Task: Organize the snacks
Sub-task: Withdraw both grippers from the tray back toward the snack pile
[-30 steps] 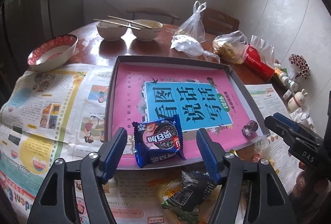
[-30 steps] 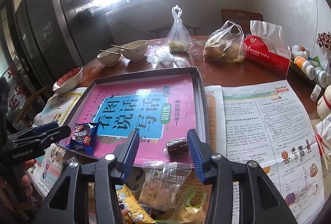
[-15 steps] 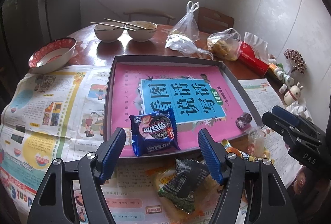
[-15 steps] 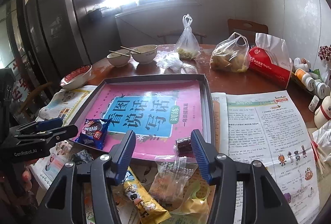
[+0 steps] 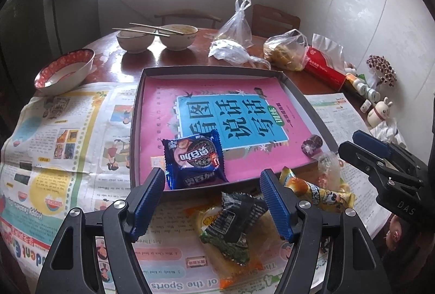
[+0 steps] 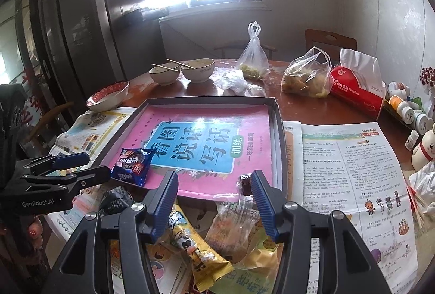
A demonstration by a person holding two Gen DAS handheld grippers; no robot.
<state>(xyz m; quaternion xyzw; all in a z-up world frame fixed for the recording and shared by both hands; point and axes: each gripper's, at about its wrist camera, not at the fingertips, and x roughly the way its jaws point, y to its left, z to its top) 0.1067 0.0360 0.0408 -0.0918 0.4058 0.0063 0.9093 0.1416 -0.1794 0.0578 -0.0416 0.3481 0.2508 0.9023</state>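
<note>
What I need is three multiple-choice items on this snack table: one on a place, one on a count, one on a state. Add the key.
1. Where does the blue cookie packet lie?
A. on the windowsill
B. in the tray, on the pink book
C. on the floor

2. How many bowls stand on the table?
A. one
B. five
C. three

3. How is the left gripper?
A. open, holding nothing
B. shut on a spoon
C. shut on a cup

Key:
B, the packet rests at the tray's near edge.
C, the red bowl plus two white bowls under chopsticks.
A, its jaws stand apart with nothing gripped.
</note>
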